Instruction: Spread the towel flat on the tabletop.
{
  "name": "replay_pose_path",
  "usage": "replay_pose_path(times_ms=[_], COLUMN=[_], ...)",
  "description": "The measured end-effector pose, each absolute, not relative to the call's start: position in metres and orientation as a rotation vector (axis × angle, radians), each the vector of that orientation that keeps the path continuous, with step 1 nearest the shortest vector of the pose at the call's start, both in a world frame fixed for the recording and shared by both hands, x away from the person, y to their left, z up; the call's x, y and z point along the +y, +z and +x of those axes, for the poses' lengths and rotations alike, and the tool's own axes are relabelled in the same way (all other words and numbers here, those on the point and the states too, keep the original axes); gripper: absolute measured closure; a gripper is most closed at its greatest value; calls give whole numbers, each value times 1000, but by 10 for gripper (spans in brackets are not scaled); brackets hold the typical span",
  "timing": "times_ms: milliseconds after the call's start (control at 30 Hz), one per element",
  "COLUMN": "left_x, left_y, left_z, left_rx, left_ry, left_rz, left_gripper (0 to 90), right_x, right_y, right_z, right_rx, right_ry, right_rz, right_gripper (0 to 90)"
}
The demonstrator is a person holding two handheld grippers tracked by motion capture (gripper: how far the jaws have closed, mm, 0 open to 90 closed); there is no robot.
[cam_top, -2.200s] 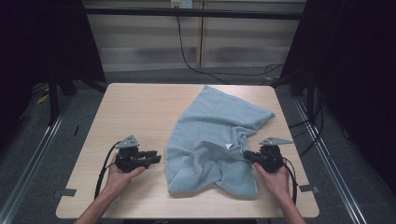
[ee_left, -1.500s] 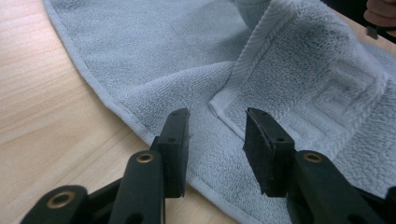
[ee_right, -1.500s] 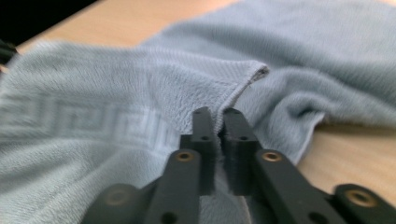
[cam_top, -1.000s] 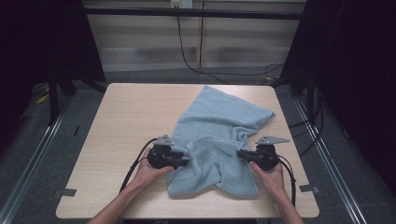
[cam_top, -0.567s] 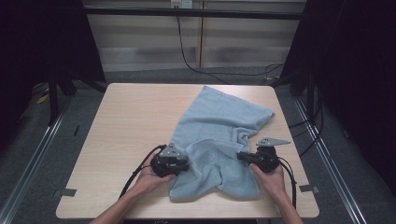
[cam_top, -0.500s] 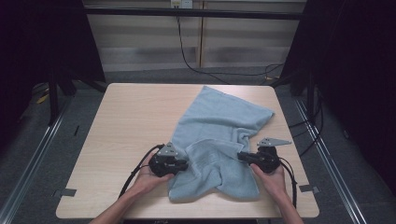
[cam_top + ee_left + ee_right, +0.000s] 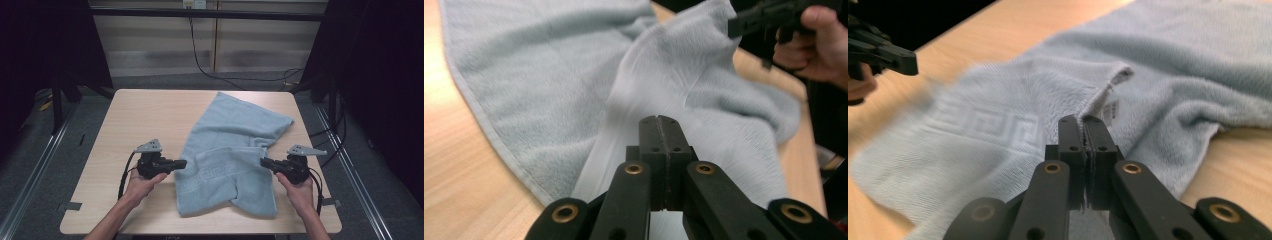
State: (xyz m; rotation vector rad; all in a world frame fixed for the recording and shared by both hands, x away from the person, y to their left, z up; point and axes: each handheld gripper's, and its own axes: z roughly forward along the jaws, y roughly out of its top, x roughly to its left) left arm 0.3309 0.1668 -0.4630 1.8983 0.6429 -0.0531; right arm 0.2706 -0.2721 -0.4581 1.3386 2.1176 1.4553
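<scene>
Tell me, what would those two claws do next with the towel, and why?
Probably lift and draw apart a little. Both the left gripper and the right gripper are shut on the towel, the left one having just closed on its edge. The towel lies crumpled and folded over itself on the table, so spreading it looks like the next step.

Both the left gripper [image 7: 181, 163] and the right gripper [image 7: 265, 162] are matte black, each topped by a grey three-cornered plate and trailing a black cable. Brass-coloured rivets stud the linkages. Forearms are bare.
</scene>
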Motion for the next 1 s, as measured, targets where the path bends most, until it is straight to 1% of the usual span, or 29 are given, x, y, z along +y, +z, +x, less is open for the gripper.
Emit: replay_pose_path(times_ms=[67, 133, 233, 300, 333, 367, 433, 500, 533, 567, 767, 867, 900, 933, 1000], left_x=[172, 176, 175, 174, 174, 176, 179, 181, 180, 180, 175, 170, 168, 166, 165], left_y=[-456, -448, -454, -470, -470, -481, -488, -493, -495, -498, -504, -504, -504, -504, -504], left_z=[330, 328, 331, 335, 335, 337, 340, 343, 343, 344, 338, 334, 331, 328, 323], left_rx=[647, 640, 673, 712, 712, 743, 772, 782, 793, 797, 767, 730, 705, 678, 637], left_ry=[-49, -8, 2, -7, -7, -3, -2, 2, 5, 1, -5, 15, 24, 43, 55], left_rz=[1876, 1879, 1923, 1974, 1974, 2019, 2027, 2050, 2057, 2072, 2134, 2158, 2169, 2183, 2200], left_gripper=[900, 900, 894, 808, 777, 725, 645, 609, 557, 528, 413, 423, 487, 525, 665], right_x=[-273, -273, -271, -269, -269, -268, -269, -271, -271, -272, -273, -273, -273, -273, -273], right_y=[-450, -440, -438, -444, -444, -452, -453, -454, -454, -454, -456, -457, -457, -458, -458], right_z=[268, 263, 261, 263, 263, 266, 266, 267, 267, 267, 266, 267, 267, 267, 267], right_rx=[2103, 2081, 2090, 2111, 2111, 2133, 2133, 2127, 2123, 2123, 2126, 2125, 2127, 2127, 2131], right_ry=[1472, 1501, 1494, 1467, 1467, 1439, 1439, 1447, 1450, 1451, 1450, 1449, 1449, 1448, 1444], right_rz=[1324, 1307, 1287, 1301, 1301, 1319, 1328, 1331, 1336, 1335, 1341, 1342, 1340, 1343, 1340], right_gripper=[885, 886, 885, 886, 886, 885, 885, 885, 885, 885, 885, 884, 884, 884, 884])
